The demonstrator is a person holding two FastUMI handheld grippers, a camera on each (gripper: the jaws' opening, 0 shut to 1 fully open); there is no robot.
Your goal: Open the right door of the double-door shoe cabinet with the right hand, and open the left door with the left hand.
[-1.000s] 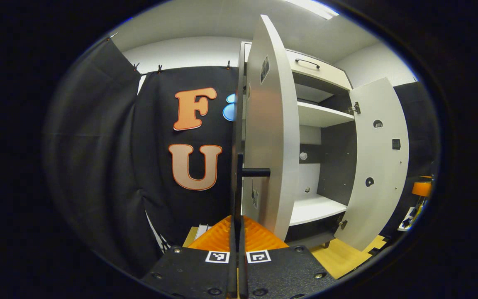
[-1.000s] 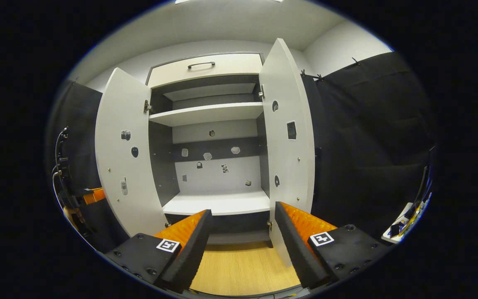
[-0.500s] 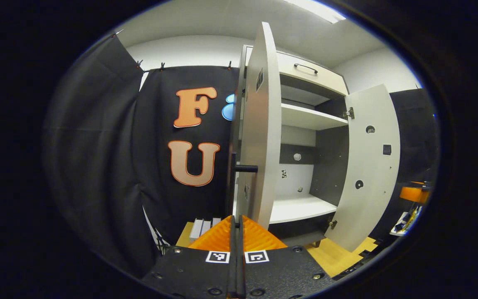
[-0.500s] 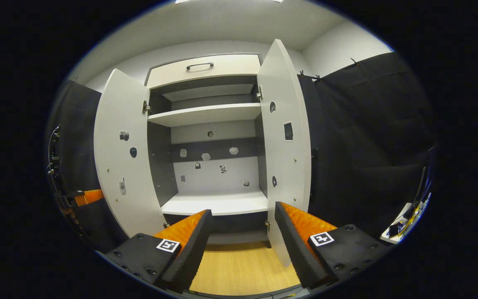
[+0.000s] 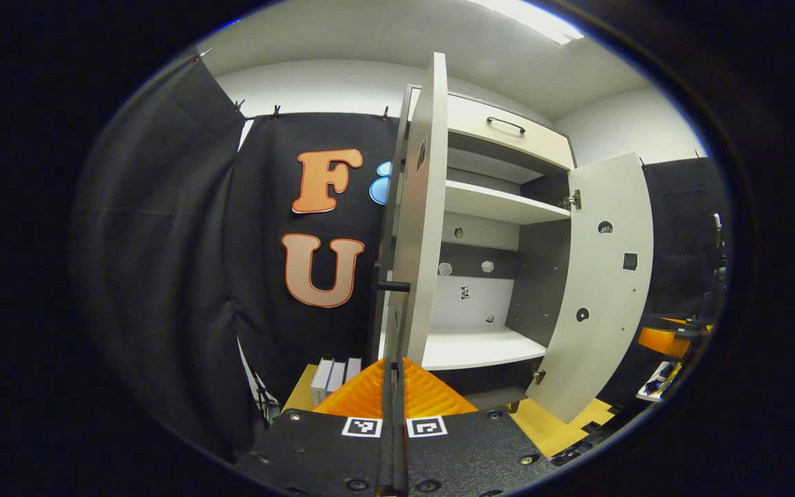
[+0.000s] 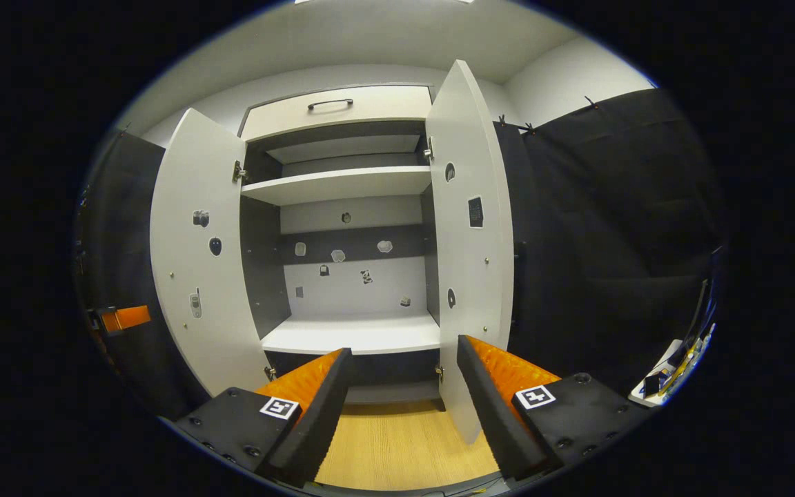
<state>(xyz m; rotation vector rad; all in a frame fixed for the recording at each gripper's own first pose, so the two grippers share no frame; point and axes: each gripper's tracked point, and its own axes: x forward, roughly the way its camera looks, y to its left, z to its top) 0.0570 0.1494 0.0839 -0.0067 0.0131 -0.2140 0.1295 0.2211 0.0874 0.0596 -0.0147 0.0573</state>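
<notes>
The white shoe cabinet (image 6: 342, 185) stands with both doors swung wide. In the left gripper view the left door (image 5: 425, 207) is seen nearly edge-on, its dark handle (image 5: 392, 286) sticking out at mid height. My left gripper (image 5: 393, 362) sits below and short of that handle, shut with nothing between its fingers. In the right gripper view the right door (image 6: 470, 262) stands just beyond the right finger, and the left door (image 6: 197, 262) hangs out on the other side. My right gripper (image 6: 401, 373) faces the cabinet's inside, open and empty.
A drawer (image 6: 335, 110) with a dark handle tops the cabinet, and the shelves hold only small stickers. Wooden floor (image 6: 404, 442) runs in front. White blocks (image 5: 332, 376) lie by the cabinet's left foot. Small clutter (image 6: 666, 379) sits at far right. Black cloth hangs on both sides.
The left gripper has drawn back from the left door's handle, which now looks smaller and farther off. The right gripper view has barely shifted.
</notes>
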